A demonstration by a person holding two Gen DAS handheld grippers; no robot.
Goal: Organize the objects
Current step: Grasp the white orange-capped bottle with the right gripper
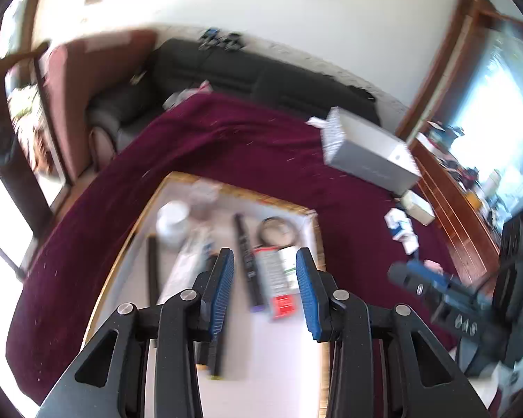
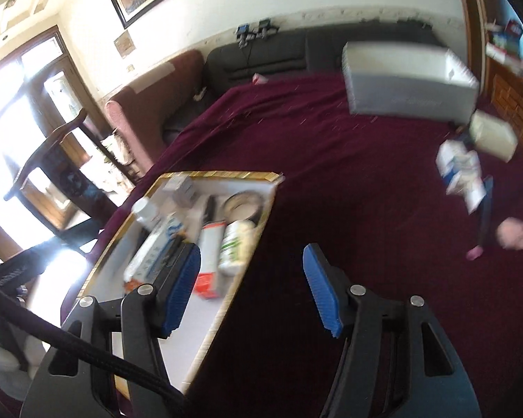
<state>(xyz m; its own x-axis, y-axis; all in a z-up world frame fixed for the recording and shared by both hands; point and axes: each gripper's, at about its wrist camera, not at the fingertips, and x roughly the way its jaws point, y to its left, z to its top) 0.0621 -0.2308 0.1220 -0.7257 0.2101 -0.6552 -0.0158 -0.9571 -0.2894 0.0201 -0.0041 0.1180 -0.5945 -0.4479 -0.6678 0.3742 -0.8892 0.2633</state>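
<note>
A white tray with a gold rim (image 1: 226,188) (image 2: 223,175) lies on a maroon cloth. It holds a white bottle (image 1: 172,219) (image 2: 146,212), a roll of tape (image 1: 277,231) (image 2: 244,205), a long black stick (image 1: 247,261), a red and white box (image 1: 275,278) (image 2: 209,261) and a green-labelled bottle (image 2: 235,247). My left gripper (image 1: 265,289) is open and empty above the tray's near half. My right gripper (image 2: 258,289) is open and empty over the tray's right edge; it also shows in the left wrist view (image 1: 436,289).
A large grey box (image 1: 369,149) (image 2: 404,80) stands at the far right of the cloth, with a small cream box (image 1: 416,207) (image 2: 493,136), blue and white packets (image 1: 401,230) (image 2: 460,174) and a pink object (image 2: 514,233) nearby. A dark sofa (image 1: 261,76) runs behind the table.
</note>
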